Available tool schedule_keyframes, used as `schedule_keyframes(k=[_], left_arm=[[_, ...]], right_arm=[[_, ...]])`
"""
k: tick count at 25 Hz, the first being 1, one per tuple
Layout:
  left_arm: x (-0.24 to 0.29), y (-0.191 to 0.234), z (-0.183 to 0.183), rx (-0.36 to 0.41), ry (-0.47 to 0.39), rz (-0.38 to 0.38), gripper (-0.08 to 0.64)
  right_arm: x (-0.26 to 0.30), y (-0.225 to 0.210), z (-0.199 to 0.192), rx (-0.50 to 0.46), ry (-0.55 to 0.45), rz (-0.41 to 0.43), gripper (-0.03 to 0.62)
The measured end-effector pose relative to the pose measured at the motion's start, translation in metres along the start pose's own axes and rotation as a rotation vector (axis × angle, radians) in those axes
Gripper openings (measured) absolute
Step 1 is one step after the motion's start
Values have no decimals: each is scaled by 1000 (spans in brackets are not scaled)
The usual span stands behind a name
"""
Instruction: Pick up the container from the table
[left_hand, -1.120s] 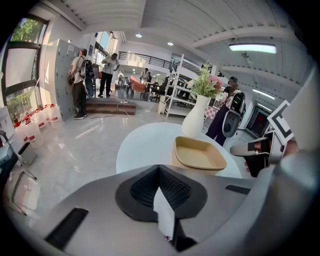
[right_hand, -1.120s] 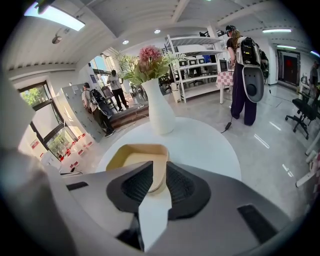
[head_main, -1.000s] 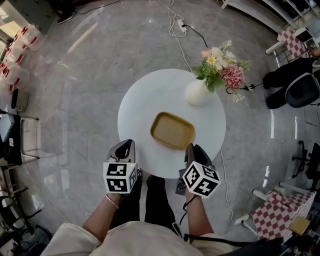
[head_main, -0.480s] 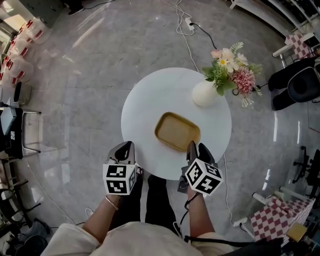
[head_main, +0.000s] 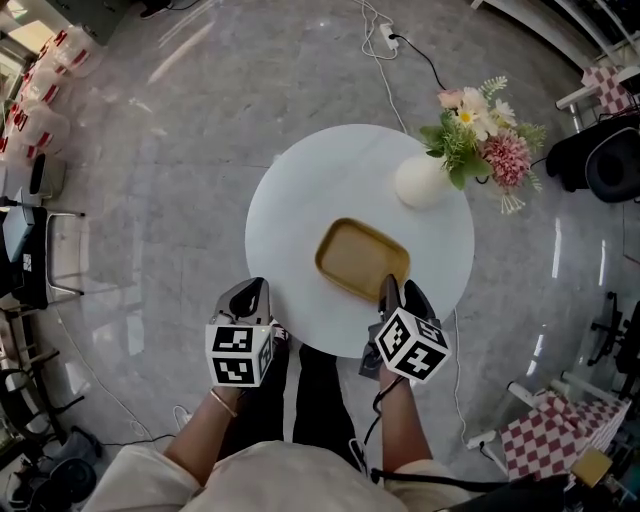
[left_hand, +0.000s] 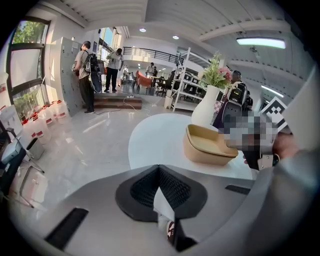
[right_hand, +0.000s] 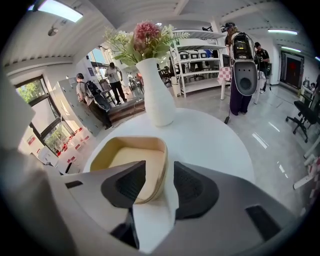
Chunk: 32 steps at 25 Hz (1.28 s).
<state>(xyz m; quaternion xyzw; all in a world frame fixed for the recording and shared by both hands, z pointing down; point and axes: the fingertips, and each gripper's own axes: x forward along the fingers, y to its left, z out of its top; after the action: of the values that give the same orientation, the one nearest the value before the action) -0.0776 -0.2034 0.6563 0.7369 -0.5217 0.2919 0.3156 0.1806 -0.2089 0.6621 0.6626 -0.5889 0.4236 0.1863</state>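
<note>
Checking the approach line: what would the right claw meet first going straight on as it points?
The container: its near side wall stands between the right claw's jaws, which have just been opening and don't press it. Beyond that, the table, though depth is unclear.

Head view: right gripper (head_main: 400, 290), jaws just opened with the container (head_main: 360, 258) wall between them, covers the container's near corner and the table (head_main: 300, 210) rim there. Right gripper view: 1 jaw hides the container's near end. Left gripper view: distant people (left_hand: 87, 75) too small to make out.
</note>
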Motion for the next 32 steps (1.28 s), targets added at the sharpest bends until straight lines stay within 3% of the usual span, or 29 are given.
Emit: schedule_keyframes(k=[12,32], left_arm=[[7,2,-1,5,14,0,12],[16,3,-6,3,36,-6,12]], right_arm=[[10,-2,-4,12,27,-14,189],[16,-8,-6,6,51,-54,98]])
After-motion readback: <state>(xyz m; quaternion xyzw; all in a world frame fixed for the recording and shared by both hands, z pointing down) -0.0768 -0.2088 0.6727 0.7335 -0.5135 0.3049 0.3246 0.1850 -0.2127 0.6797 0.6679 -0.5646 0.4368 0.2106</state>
